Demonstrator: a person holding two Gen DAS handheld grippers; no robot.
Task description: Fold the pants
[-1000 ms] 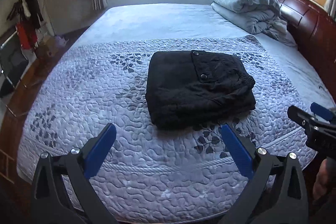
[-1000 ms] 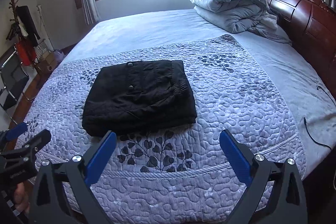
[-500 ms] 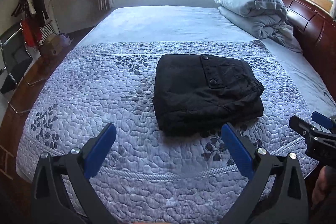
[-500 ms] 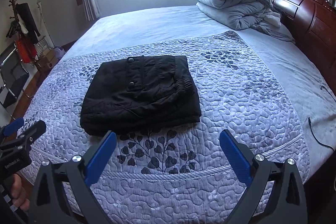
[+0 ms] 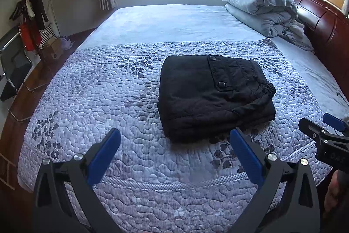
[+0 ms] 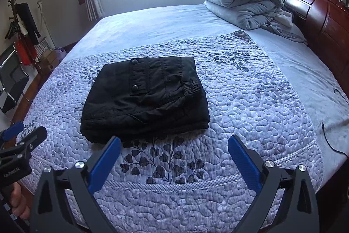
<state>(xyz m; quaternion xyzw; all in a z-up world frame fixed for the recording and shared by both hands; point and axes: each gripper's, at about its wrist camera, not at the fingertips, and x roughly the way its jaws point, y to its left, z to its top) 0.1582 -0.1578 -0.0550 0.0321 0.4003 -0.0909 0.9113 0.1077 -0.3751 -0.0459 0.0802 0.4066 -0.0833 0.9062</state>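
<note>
Both grippers had drawn back from the pants (image 5: 214, 97) since the earlier frames, so the bundle sat a little farther up in each wrist view while the garment itself had not shifted on the bed. Item: black pants, folded into a compact, roughly square stack of several layers, with a buttoned pocket flap and an elastic waistband edge on top, lying flat on the quilted bedspread (image 5: 91, 102) near the bed's foot edge and well apart from anything else. Your left gripper (image 5: 173, 146) was spread wide, its blue pads (image 5: 104, 154) holding nothing and hovering short of the bundle's near edge. Your right gripper (image 6: 173, 149) was likewise spread and empty, also short of that edge; it showed at the right border of the left view, and part of a hand (image 6: 18, 202) on the left tool's handle showed low in the right view. Condition of task: folding judged done or nearly so; edges looked fairly even, the near layers bulging slightly. Remaining, at most: a final pat or squaring. Surroundings: a rolled grey duvet (image 5: 259, 3) by the wooden headboard (image 5: 327, 25), windows behind, a clothes stand (image 5: 30, 12) at left.
</note>
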